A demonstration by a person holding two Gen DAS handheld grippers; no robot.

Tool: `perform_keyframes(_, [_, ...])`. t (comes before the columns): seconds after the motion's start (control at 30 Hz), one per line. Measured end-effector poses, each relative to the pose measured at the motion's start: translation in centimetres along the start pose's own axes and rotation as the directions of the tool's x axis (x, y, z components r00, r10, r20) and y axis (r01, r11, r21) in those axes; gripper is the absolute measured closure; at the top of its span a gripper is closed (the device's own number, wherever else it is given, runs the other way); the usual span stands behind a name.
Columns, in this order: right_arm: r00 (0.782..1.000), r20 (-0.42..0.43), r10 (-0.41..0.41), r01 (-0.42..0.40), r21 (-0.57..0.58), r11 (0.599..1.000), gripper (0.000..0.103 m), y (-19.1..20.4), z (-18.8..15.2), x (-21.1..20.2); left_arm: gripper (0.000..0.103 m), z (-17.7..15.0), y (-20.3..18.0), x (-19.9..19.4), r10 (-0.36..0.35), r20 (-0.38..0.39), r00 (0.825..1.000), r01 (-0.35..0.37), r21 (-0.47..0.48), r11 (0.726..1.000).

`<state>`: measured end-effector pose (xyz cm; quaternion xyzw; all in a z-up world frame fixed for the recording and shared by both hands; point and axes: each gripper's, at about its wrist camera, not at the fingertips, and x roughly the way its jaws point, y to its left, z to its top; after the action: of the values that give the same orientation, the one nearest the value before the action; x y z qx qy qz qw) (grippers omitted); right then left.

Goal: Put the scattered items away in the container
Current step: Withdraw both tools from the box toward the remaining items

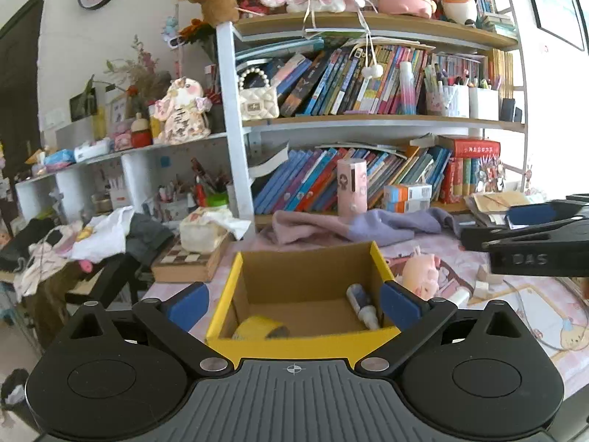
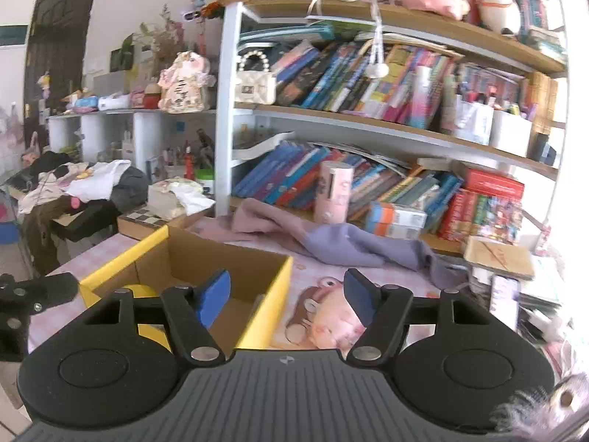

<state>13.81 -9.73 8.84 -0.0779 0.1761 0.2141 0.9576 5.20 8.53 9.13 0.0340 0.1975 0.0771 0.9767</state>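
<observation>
One cardboard box (image 1: 305, 280) with yellow outer walls, open-topped, sits on the pink patterned tablecloth (image 1: 515, 294) directly ahead of the left gripper (image 1: 294, 302), whose blue-padded fingers stand wide apart either side of it, holding nothing. Contents: one yellow tape roll (image 1: 259, 328) and one small white bottle (image 1: 362, 305) (lying on its side by the right wall). One pink plush pig (image 2: 331, 316), soft and rounded, lies just right of the box, near the right gripper (image 2: 287, 298), likewise spread and empty.

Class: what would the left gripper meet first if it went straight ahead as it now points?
Probably the near yellow wall of the open cardboard box, between the open left gripper fingers; depth is unclear.
</observation>
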Motion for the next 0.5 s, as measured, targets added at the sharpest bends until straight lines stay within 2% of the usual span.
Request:
perform_keyframes(0.2, [0.998,-0.005,-0.06,0.06,0.031,0.998,0.033,-0.6,-2.4,-3.4,0.002,-1.4,-0.1,-2.3,0.012,0.008,1.0,-0.012,-0.01,1.0])
perform_keyframes(0.5, [0.995,-0.036,-0.094,0.095,0.003,0.996,0.029,-0.4,-5.8,-6.6,0.002,-3.6,-2.2,-4.2,-0.041,0.0,0.999,0.041,0.003,0.999])
